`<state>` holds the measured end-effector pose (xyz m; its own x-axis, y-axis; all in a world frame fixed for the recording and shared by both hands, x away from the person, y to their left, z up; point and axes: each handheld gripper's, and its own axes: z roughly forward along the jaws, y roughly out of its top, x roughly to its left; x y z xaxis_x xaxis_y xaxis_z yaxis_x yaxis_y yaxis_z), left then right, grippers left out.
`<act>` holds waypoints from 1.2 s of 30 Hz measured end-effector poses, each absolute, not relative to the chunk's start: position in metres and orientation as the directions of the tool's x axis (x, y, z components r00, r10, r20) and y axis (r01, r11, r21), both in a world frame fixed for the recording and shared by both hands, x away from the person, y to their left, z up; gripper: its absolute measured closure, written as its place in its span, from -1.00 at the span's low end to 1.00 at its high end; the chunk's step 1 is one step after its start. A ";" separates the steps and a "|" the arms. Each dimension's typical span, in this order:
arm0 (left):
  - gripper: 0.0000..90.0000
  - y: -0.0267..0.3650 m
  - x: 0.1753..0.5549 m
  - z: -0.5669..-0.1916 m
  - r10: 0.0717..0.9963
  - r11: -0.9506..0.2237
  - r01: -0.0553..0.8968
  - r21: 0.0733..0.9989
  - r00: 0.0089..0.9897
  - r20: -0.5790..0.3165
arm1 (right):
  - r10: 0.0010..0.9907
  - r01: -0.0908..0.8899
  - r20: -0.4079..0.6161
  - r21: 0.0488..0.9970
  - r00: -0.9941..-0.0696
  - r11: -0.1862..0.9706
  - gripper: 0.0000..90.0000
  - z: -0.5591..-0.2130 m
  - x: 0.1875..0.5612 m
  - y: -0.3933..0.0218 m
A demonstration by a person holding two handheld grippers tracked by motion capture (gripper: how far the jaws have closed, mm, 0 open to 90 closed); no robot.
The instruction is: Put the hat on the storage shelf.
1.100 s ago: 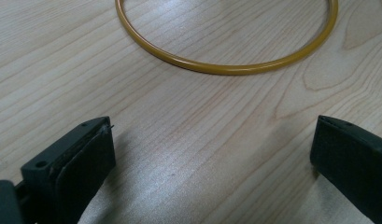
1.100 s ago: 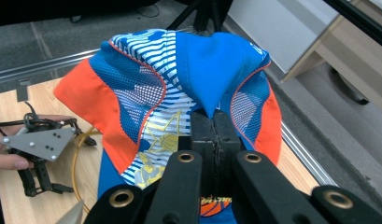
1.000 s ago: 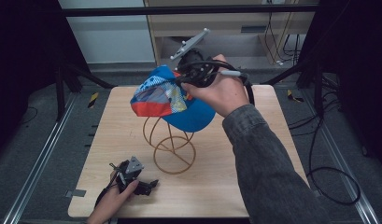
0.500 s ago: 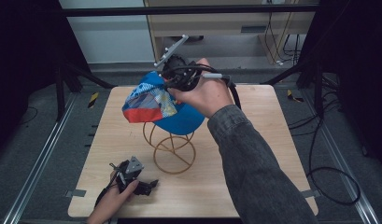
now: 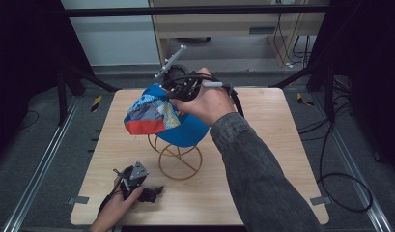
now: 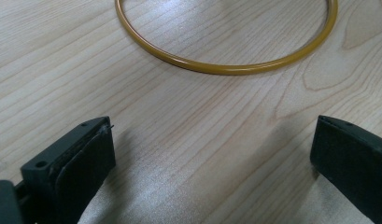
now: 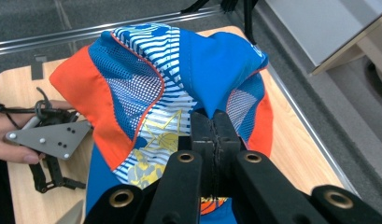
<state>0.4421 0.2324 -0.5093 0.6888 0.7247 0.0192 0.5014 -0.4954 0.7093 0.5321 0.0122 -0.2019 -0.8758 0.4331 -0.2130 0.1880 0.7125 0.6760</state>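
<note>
right gripper view: my right gripper [image 7: 212,135] has its jaws pinched on the blue cap [image 7: 198,70], held above the gold wire stand [image 5: 178,157]. my left gripper [image 5: 137,181] rests on the desk [image 5: 282,145], jaws spread wide.

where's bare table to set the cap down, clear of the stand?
Right half of the table, between the wire stand and the right edge, under the sleeve. Also the far-left corner beside the cap. Crowded: front left, where the left gripper rests by the stand's ring.
</note>
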 end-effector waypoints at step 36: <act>-1.00 0.232 0.442 -0.510 0.725 -0.493 0.501 0.711 0.688 0.018 | 0.418 0.214 -0.180 0.644 -0.890 0.734 0.61 -0.232 0.529 0.016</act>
<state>0.4421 0.2324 -0.5096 0.6880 0.7255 0.0185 0.5012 -0.4934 0.7109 0.5292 0.0157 -0.2321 -0.8901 0.4184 -0.1805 0.2144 0.7340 0.6445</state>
